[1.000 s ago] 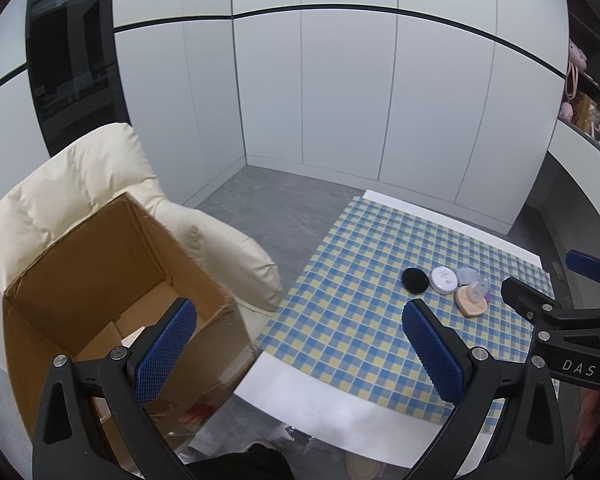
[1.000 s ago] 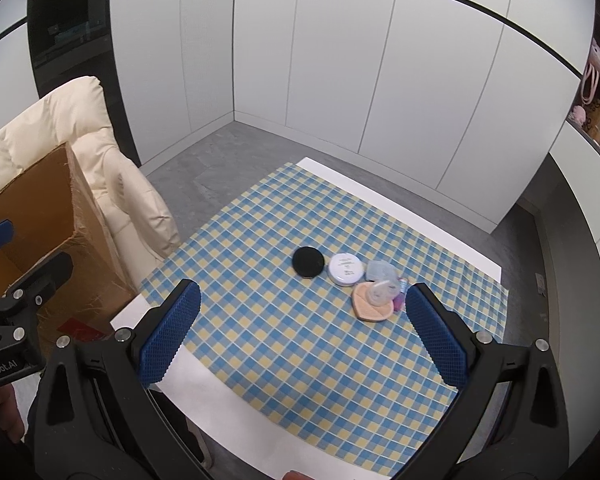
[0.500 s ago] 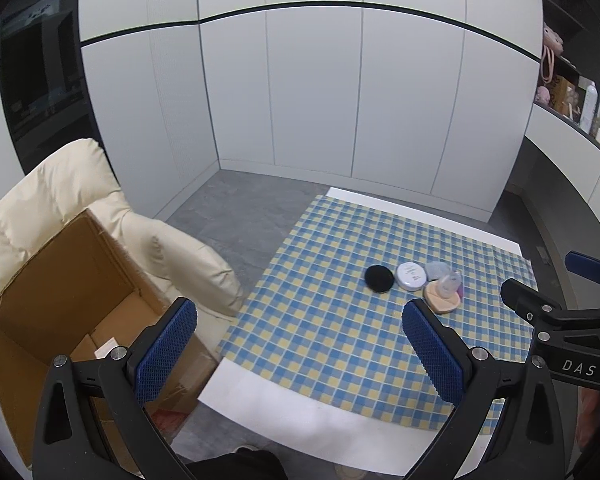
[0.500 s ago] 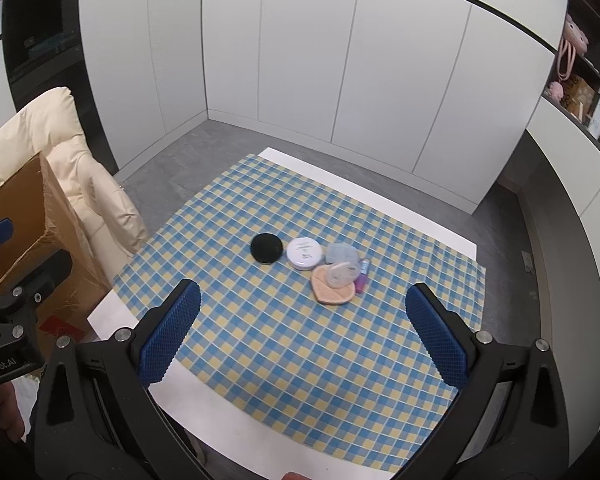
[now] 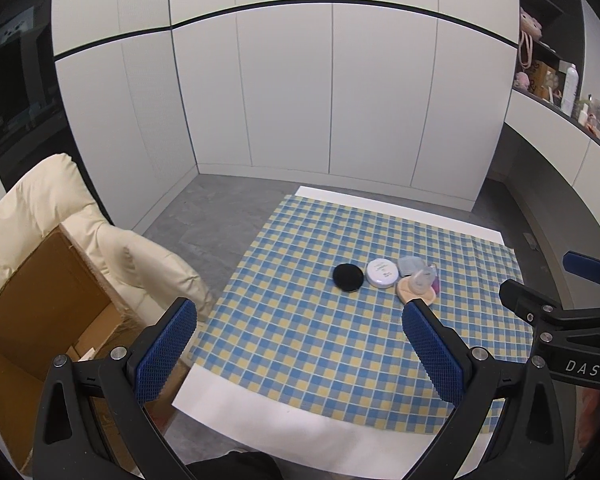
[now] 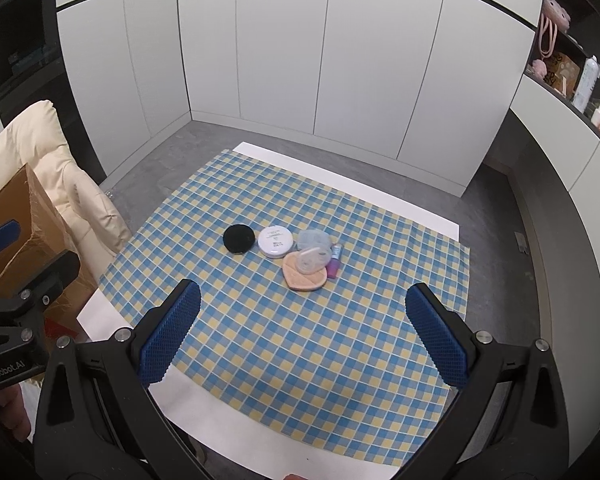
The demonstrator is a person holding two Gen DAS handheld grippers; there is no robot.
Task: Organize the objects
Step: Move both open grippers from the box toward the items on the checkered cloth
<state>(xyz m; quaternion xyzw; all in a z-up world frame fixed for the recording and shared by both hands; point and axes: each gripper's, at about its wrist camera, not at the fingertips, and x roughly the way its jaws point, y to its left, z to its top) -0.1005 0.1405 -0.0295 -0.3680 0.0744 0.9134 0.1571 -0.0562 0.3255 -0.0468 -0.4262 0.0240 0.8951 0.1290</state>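
The left gripper (image 5: pixel 298 332) hung above the near part of the table (image 5: pixel 260 416), its blue-padded fingers (image 5: pixel 166 348) spread wide with nothing between them. The right gripper (image 6: pixel 300 320) was held the same way, jaws wide apart and empty, over the near middle of the checked cloth (image 6: pixel 300 344). Each showed at the edge of the other's view: the right one at the right edge of the left view, the left one at the left edge of the right view.

Beyond both, near the middle of the cloth, lay a small cluster. A black puff (image 6: pixel 239 239) sat at the left end, just beside a white round jar (image 6: pixel 275 242). Right of the jar came a clear lidded case (image 6: pixel 312 237), and in front of it a pink heart-shaped compact (image 6: pixel 303 278) with a clear piece (image 6: pixel 313 259) resting on top. A small purple tube (image 6: pixel 334 263) lay against the compact's right side. None of these touched either gripper.

The cloth covered most of the white table, leaving bare strips at the near and far edges. To the left, off the table, stood an open cardboard box (image 5: pixel 40 304) on a cream armchair (image 5: pixel 52 200). White cabinet doors (image 5: pixel 332 92) filled the back, and shelves (image 6: pixel 568 64) with small things ran along the right
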